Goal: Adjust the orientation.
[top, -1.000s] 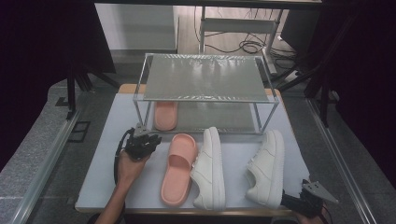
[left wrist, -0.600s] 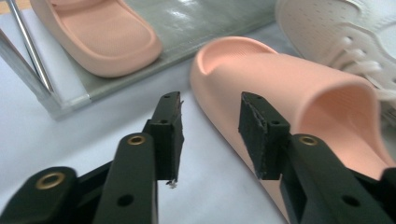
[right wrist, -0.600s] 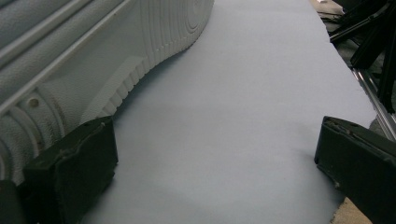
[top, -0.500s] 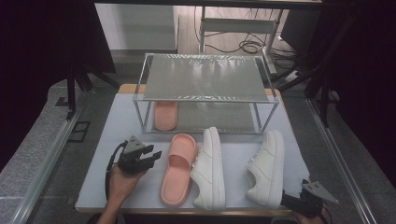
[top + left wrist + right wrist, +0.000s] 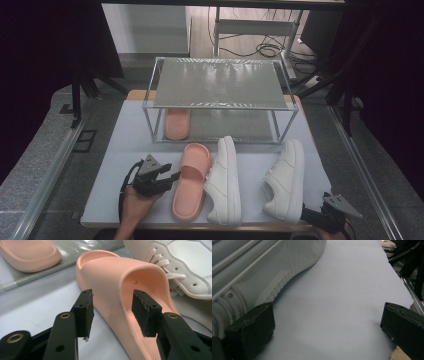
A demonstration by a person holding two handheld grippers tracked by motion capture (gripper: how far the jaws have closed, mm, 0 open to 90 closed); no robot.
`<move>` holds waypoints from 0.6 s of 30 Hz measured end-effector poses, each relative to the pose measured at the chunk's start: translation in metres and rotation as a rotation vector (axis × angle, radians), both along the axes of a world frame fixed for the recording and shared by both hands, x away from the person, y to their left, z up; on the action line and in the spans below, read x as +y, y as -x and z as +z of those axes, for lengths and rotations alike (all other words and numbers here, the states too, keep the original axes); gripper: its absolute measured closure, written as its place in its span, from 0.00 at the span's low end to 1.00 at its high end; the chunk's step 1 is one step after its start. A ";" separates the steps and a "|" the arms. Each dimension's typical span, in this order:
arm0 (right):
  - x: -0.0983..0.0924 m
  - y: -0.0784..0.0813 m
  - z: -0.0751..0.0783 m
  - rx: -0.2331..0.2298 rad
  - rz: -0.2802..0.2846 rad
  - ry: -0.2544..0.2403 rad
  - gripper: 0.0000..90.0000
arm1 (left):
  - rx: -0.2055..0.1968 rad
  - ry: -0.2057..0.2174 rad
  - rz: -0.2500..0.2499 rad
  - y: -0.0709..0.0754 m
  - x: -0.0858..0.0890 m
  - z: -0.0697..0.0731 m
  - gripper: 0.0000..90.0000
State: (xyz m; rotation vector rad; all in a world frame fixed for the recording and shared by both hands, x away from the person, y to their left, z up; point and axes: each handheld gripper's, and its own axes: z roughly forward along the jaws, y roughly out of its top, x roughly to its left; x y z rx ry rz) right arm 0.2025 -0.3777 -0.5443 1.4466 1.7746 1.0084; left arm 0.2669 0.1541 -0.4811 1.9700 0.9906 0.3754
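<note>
A pink slide (image 5: 192, 180) lies on the pale table (image 5: 120, 140), toe toward the rack. My left gripper (image 5: 167, 179) sits at its left side, open, and its jaws have just been opening. In the left gripper view the left gripper (image 5: 112, 293) straddles the pink slide's (image 5: 117, 272) side wall, one jaw outside and one inside the strap, with a gap at the outer pad. The second pink slide (image 5: 177, 122) lies on the rack's lower shelf. My right gripper (image 5: 307, 214) is open at the near right corner, beside the right white sneaker (image 5: 287, 180).
A two-tier metal rack (image 5: 217, 82) stands at the back of the table. The left white sneaker (image 5: 225, 180) lies close against the slide's right side. In the right gripper view the sneaker's sole (image 5: 262, 265) is by the left jaw, with bare table (image 5: 337, 290) ahead.
My left hand has drawn back toward the near edge along the slide's left side, and its jaws stand wider. The right gripper has not moved.
</note>
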 end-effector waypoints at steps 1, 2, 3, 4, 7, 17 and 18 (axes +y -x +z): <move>0.000 0.000 0.000 0.000 0.000 0.000 0.00 | -0.001 0.002 0.001 -0.001 -0.001 -0.001 0.58; 0.000 0.000 0.000 0.000 0.000 0.000 0.00 | 0.000 0.007 0.002 -0.002 -0.003 -0.002 0.59; 0.000 0.000 0.000 0.000 0.000 0.000 0.00 | -0.001 0.011 0.004 -0.003 -0.004 -0.002 0.60; 0.000 0.000 0.000 -0.001 0.000 0.000 0.00 | -0.001 0.010 0.006 -0.004 -0.006 -0.003 0.61; 0.000 0.000 0.000 -0.001 0.001 0.000 0.00 | 0.004 0.007 0.014 -0.007 -0.009 -0.006 0.63; 0.000 0.000 0.000 -0.001 0.001 0.000 0.00 | 0.028 0.016 0.048 -0.016 -0.019 -0.013 0.72; 0.000 0.000 0.000 -0.001 0.001 0.000 0.00 | 0.032 0.017 0.055 -0.016 -0.019 -0.013 0.74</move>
